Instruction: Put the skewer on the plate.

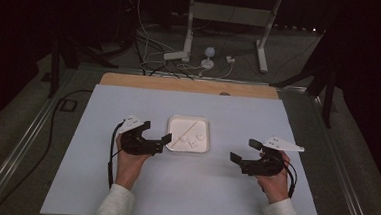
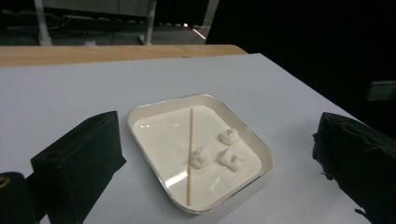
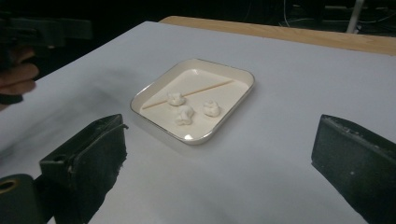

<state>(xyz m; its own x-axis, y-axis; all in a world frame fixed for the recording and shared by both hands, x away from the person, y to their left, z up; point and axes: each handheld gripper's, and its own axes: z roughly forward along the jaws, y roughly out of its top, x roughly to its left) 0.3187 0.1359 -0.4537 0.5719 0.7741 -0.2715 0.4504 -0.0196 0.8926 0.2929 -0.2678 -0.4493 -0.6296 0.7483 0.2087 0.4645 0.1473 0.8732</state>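
A shallow white tray (image 1: pixel 189 117) sits at the middle of the white table top. In it lie a thin wooden stick (image 1: pixel 184 133), set diagonally, and three small white lumps (image 1: pixel 193 143) beside the stick. My left gripper (image 1: pixel 157 130) hovers just left of the tray, open, with nothing between its jaws. In the left gripper view the tray (image 2: pixel 243 128), the stick (image 2: pixel 190 154) and the lumps (image 2: pixel 201 157) lie ahead between the wide jaws. My right gripper (image 1: pixel 244 151) is open to the right of the tray, apart from it. The right gripper view shows the tray (image 3: pixel 140 95) farther off.
A wooden strip (image 1: pixel 190 85) runs along the table's far edge. Beyond it the floor holds cables (image 1: pixel 151 60) and the white legs of a stand (image 1: pixel 262 52). The person's left hand (image 3: pixel 16 74) appears at the left edge of the right gripper view.
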